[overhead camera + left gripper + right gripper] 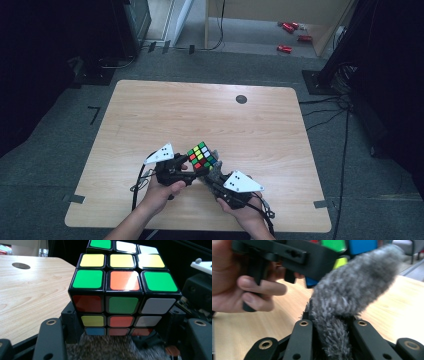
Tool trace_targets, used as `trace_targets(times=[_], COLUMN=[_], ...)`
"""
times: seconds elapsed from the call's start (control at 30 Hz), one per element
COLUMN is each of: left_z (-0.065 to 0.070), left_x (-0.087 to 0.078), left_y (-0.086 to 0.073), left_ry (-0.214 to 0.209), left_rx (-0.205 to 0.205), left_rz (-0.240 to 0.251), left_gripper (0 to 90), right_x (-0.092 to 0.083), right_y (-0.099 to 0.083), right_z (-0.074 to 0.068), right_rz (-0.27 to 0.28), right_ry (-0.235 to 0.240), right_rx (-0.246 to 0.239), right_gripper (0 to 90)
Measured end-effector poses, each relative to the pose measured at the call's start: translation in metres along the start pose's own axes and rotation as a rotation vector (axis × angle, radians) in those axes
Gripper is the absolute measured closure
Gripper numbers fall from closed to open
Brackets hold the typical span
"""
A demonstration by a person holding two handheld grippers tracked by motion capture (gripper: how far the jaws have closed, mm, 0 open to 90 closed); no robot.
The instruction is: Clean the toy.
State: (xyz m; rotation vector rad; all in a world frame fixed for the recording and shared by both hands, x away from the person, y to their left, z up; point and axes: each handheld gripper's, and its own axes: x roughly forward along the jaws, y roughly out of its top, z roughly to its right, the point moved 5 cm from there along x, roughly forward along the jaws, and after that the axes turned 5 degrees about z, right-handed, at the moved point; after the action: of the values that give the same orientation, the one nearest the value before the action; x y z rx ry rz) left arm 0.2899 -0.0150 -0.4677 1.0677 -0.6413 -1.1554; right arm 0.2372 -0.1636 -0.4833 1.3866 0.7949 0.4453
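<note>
**Dusting the puzzle cube**

From above, the left gripper (187, 167) is clamped on a puzzle cube (201, 156), held up over the near part of the wooden table (150, 115). The right gripper (214, 179) sits just beside it.

Along the left gripper's jaws, the cube fills the space between them, with grey fluff touching its bottom.

Along the right gripper's jaws, they pinch a fluffy grey duster (352, 290) tight. Its tip brushes under the cube. It looks like wiping time; next, the duster needs to rub across another side.

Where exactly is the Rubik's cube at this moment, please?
In the high view the Rubik's cube is held off the table near its front edge, clamped in the left gripper, with the right gripper's grey fluffy cloth against it.
</note>
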Motion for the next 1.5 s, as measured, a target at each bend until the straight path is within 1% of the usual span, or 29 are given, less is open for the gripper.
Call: trace_targets(times=[0.03,0.07,0.1,0.13,0.2,0.33,0.4,0.43,0.47,0.5,0.53,0.57,0.6,0.67,0.73,0.87,0.9,0.93,0.97,1.03,1.13,1.2,1.27,1.33,1.37,1.4,1.43,1.47,1.5], left_z=[0.0,0.0,0.0,0.0,0.0,0.0,-0.001,-0.001,-0.002,-0.002,-0.002,-0.003,-0.003,-0.003,-0.002,0.001,0.001,0.001,0.0,-0.001,-0.002,-0.001,-0.001,0.0,0.0,0.0,0.0,0.001,0.001], left_x=[0.0,-0.001,-0.001,-0.001,0.0,0.003,0.003,0.003,0.002,0.001,0.001,0.001,0.001,0.001,0.003,0.005,0.005,0.005,0.005,0.003,0.003,0.003,0.003,0.004,0.005,0.006,0.006,0.007,0.007], left_y=[0.0,0.002,0.002,0.002,0.003,0.0,0.001,0.001,0.001,0.002,0.002,0.002,0.002,0.002,0.0,0.0,0.001,0.001,0.001,0.0,0.0,0.0,0.0,-0.001,-0.002,-0.002,-0.002,-0.002,-0.002], left_ry=[0.008,0.005,0.005,0.002,0.009,0.026,0.031,0.033,0.034,0.04,0.045,0.049,0.05,0.049,0.045,0.027,0.027,0.027,0.028,0.04,0.04,0.033,0.029,0.029,0.031,0.03,0.03,0.031,0.031], left_rx=[0.006,-0.004,-0.004,-0.018,-0.019,-0.026,-0.03,-0.032,-0.031,-0.031,-0.027,-0.025,-0.027,-0.029,-0.034,-0.061,-0.057,-0.054,-0.052,-0.035,-0.034,-0.034,-0.03,-0.03,-0.029,-0.032,-0.037,-0.038,-0.039], left_rz=[0.005,0.011,0.011,0.014,0.007,-0.01,-0.014,-0.014,-0.012,-0.009,-0.008,-0.009,-0.009,-0.014,-0.022,-0.017,-0.015,-0.015,-0.015,-0.023,-0.022,-0.025,-0.026,-0.033,-0.034,-0.036,-0.034,-0.033,-0.032], left_gripper=[35.2,35.2,35.2,35.2,35.2,35.2,35.2,35.2,35.2,35.2,35.2,35.2,35.2,35.3,35.2,35.3,35.2,35.2,35.2,35.2,35.2,35.3,35.2,35.3,35.3,35.2,35.2,35.3,35.2], right_x=[-0.001,-0.004,-0.004,-0.007,-0.007,0.0,0.006,0.006,0.006,0.006,0.004,0.0,0.0,-0.004,-0.004,0.004,0.006,0.011,0.011,0.012,0.01,0.008,0.001,0.0,0.0,0.003,0.003,0.008,0.01], right_y=[0.001,0.003,0.003,0.006,0.006,0.002,-0.001,-0.001,-0.001,0.001,0.003,0.006,0.006,0.006,0.004,-0.001,-0.001,-0.003,-0.003,-0.003,-0.002,-0.001,0.0,0.0,-0.001,-0.003,-0.003,-0.005,-0.006], right_z=[0.002,0.009,0.009,0.014,0.014,0.003,-0.008,-0.008,-0.01,-0.008,-0.005,0.006,0.006,0.017,0.021,0.008,0.004,-0.006,-0.006,-0.01,-0.005,0.004,0.024,0.026,0.025,0.018,0.018,0.006,0.001], right_rz=[0.001,0.016,0.016,0.029,0.027,0.007,-0.014,-0.014,-0.017,-0.019,-0.017,0.003,0.003,0.017,0.022,0.008,0.005,-0.007,-0.007,-0.017,-0.011,0.002,0.031,0.036,0.034,0.024,0.024,0.009,0.004], right_ry=[-0.014,-0.049,-0.049,-0.078,-0.086,-0.058,-0.034,-0.034,-0.038,-0.04,-0.044,-0.073,-0.073,-0.102,-0.117,-0.072,-0.061,-0.018,-0.018,0.01,0.002,-0.036,-0.109,-0.115,-0.108,-0.082,-0.082,-0.038,-0.023], right_rx=[-0.006,0.017,0.017,0.041,0.045,0.033,-0.014,-0.014,-0.034,-0.051,-0.047,-0.013,-0.013,0.03,0.037,0.012,0.009,0.004,0.004,-0.002,0.007,0.025,0.092,0.1,0.099,0.089,0.089,0.066,0.058], right_gripper=[78.7,78.3,78.3,78.3,78.3,78.1,78.0,78.0,78.0,78.0,78.1,78.1,78.1,78.1,78.1,77.7,77.6,77.6,77.6,77.7,77.9,77.9,77.9,77.9,77.8,77.7,77.7,77.5,77.5])
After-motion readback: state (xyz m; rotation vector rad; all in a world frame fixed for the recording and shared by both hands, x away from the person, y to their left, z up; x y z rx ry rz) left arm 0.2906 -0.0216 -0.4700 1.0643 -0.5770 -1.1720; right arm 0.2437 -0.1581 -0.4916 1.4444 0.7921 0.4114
